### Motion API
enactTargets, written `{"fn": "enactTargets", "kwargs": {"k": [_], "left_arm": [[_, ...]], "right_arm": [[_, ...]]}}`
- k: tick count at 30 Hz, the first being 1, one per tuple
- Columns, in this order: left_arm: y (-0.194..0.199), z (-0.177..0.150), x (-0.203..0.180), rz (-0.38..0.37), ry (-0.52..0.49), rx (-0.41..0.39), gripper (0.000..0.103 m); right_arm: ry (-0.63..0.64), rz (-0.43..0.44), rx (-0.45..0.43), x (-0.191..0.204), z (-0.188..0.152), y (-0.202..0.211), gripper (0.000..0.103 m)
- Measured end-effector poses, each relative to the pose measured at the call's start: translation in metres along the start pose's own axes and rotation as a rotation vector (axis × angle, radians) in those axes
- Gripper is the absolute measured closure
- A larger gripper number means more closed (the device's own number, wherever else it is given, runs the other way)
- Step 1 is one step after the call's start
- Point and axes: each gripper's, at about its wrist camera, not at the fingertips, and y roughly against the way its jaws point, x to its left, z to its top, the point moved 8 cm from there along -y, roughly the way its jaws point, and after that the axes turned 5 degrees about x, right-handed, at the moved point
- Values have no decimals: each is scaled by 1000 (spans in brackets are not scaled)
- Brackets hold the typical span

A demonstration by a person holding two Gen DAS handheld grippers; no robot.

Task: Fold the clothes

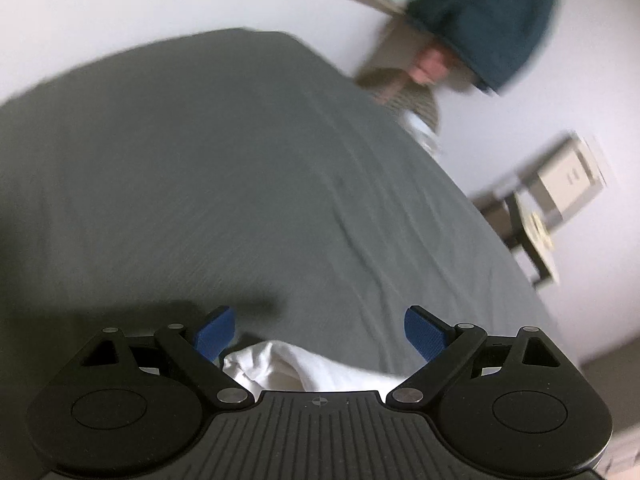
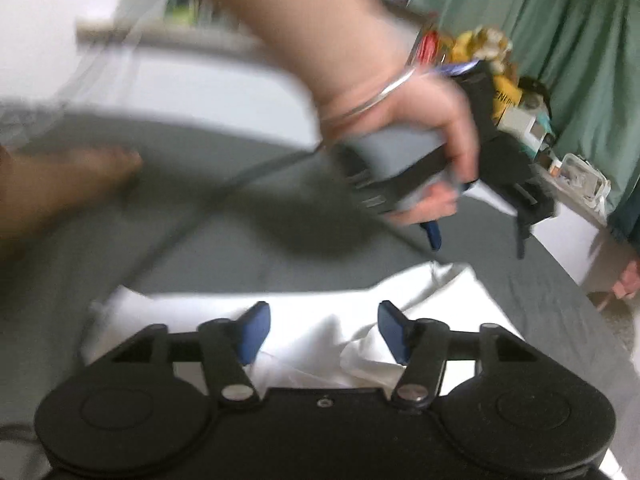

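A white garment [image 2: 304, 304] lies crumpled on the grey bed sheet [image 2: 180, 248]. My right gripper [image 2: 324, 332] hovers just above it, jaws apart, blue pads touching nothing. In the left wrist view my left gripper [image 1: 320, 332] is open too, over an edge of the white garment [image 1: 304, 368] that bunches up low between its fingers, with no pad pressing on it. The right wrist view shows a person's hand [image 2: 424, 128] with a bangle holding the left gripper's handle beyond the garment, with one blue fingertip [image 2: 434, 236] pointing down at the sheet. Both views are blurred.
The grey sheet [image 1: 200, 180] spreads wide ahead of the left gripper. A person in a dark teal top [image 1: 492, 20] stands past the bed's far corner. A small side table [image 1: 536, 216] stands to the right. Cluttered items [image 2: 488, 60] and a green curtain [image 2: 560, 40] are behind. A bare foot [image 2: 80, 172] rests at left.
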Motion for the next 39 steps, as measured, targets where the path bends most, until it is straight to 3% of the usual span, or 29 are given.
{"fn": "enactTargets", "kwargs": {"k": [3, 6, 8, 10, 14, 16, 18, 21, 25, 27, 33, 34, 37, 39], "left_arm": [[7, -11, -9, -47, -100, 74, 10], [20, -30, -17, -53, -185, 121, 10], [35, -48, -29, -59, -291, 146, 10], [53, -73, -53, -58, -506, 171, 10], [86, -146, -96, -42, -1032, 177, 10], [91, -181, -103, 13, -1220, 141, 10], [86, -204, -104, 90, -1357, 126, 10], [79, -219, -105, 152, -1476, 104, 11], [70, -240, -102, 283, -1716, 64, 11], [70, -247, -99, 311, -1824, 59, 11], [76, -259, -97, 363, -1985, 48, 12], [75, -260, -97, 370, -1999, 44, 17], [75, -264, -97, 389, -2042, 41, 19], [73, -266, -97, 397, -2056, 45, 31]], "right_arm": [[-233, -42, 9, -62, -17, 39, 38], [-561, -70, 87, -142, -69, 66, 38], [-653, -41, 107, -171, -102, 84, 38], [-606, 0, 106, -172, -121, 96, 40], [-291, 52, 156, -135, -123, 93, 42], [-126, 59, 171, -115, -118, 90, 48], [-83, 80, 165, -106, -116, 88, 51], [-49, 97, 189, -96, -118, 85, 52], [-9, 84, 218, -88, -127, 78, 57], [-24, 86, 217, -88, -130, 74, 59], [-159, 97, 198, -98, -130, 72, 73], [-170, 90, 201, -101, -131, 72, 79], [-200, 79, 205, -107, -133, 71, 90], [-218, 78, 204, -110, -134, 71, 92]]}}
